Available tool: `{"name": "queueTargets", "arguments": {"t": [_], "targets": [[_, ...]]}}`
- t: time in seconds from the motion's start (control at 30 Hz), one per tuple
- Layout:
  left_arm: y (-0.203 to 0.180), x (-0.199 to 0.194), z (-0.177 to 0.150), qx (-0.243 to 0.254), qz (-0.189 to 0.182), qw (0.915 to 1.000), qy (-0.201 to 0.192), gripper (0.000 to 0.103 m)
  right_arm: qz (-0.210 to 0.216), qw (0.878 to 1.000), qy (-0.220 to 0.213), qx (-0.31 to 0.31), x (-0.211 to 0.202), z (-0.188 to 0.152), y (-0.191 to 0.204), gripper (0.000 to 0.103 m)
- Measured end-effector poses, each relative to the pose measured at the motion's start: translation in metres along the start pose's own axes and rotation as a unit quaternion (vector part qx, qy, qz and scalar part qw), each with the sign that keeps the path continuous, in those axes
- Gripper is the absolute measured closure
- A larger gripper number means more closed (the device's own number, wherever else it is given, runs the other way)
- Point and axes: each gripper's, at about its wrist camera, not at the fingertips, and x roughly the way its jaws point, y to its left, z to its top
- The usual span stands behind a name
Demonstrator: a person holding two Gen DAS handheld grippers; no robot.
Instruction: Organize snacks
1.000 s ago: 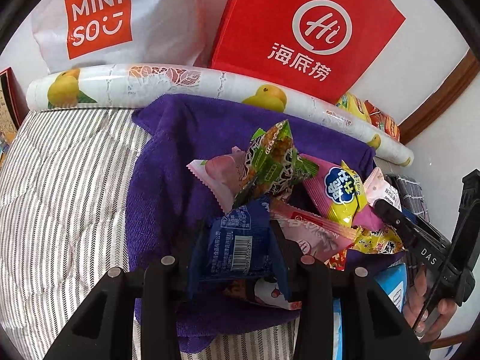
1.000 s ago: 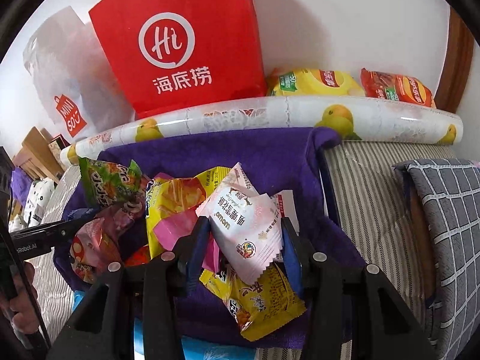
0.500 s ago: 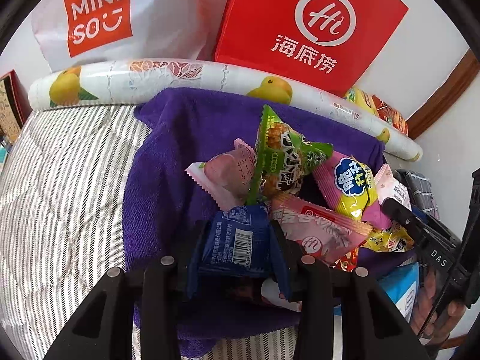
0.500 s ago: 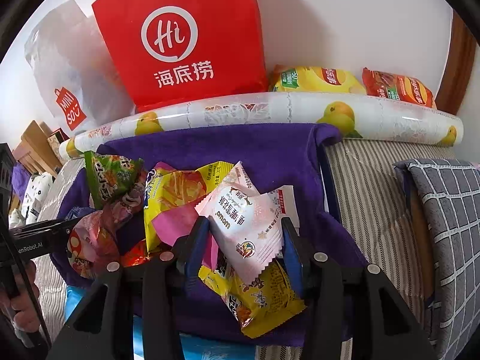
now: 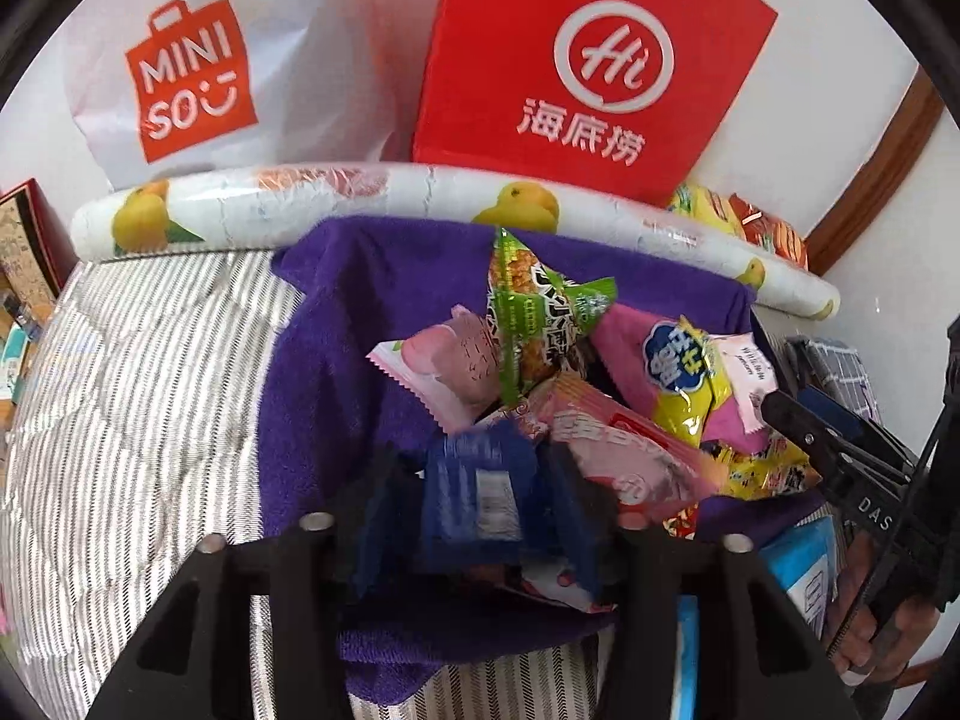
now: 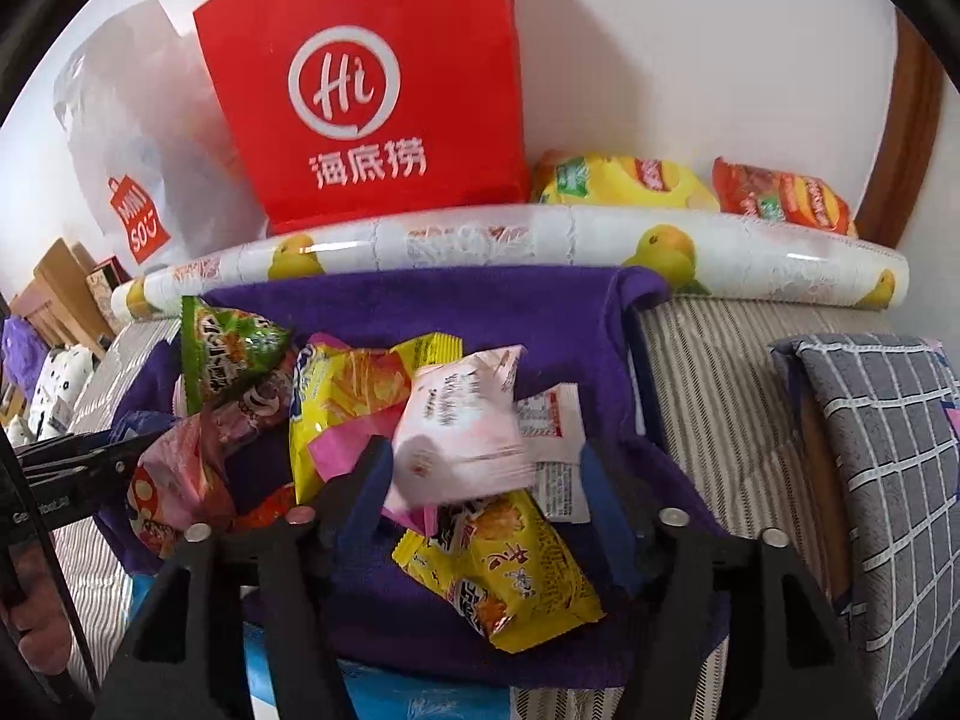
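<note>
1. Left gripper (image 5: pixel 474 504): jaws are opening. The blue packet (image 5: pixel 471 501) sits between the fingers (image 5: pixel 579 516), blurred; the pads appear to stand clear of its sides.
2. Right gripper (image 6: pixel 486 468): jaws are opening. The white-and-pink packet (image 6: pixel 459 435) lies between the fingers (image 6: pixel 360 480), blurred, with a gap to the right-side finger.
3. Snack pile location: on the purple towel (image 6: pixel 420 306), which is spread over a striped bed cover (image 5: pixel 132 372).
4. Pile contents: a green packet (image 5: pixel 540 318), a yellow packet (image 6: pixel 510 576) just below the white-and-pink packet, and a pink packet (image 5: pixel 624 450) beside the blue one.
5. Behind the towel: a fruit-printed roll (image 6: pixel 540 240) lies across the bed. A red paper bag (image 6: pixel 372 78) and a white Miniso bag (image 5: pixel 192 78) stand against the wall.
6. Two chip bags (image 6: pixel 624 180) lie behind the roll, to the red bag's right.
</note>
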Motion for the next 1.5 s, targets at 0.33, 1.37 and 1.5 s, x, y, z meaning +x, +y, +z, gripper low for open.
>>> {"name": "queueTargets", "arguments": {"t": [0.33,1.37,1.5], "targets": [[-0.019,-0.021,-0.002,0.031,-0.005,0.9992,-0.024,0.032,-0.027,0.999,-0.018,-0.002,-0.021,0.001,0.007,0.025],[-0.038,-0.090,-0.039,0.054,-0.037,0.9972,-0.036,0.027,-0.027,0.999,-0.009,0.029,-0.122,-0.032,0.037,0.019],[-0.041,-0.106,-0.051,0.058,-0.031,0.9969,-0.044,0.027,-0.052,0.998,-0.017,0.023,-0.137,-0.041,0.041,0.015]]}}
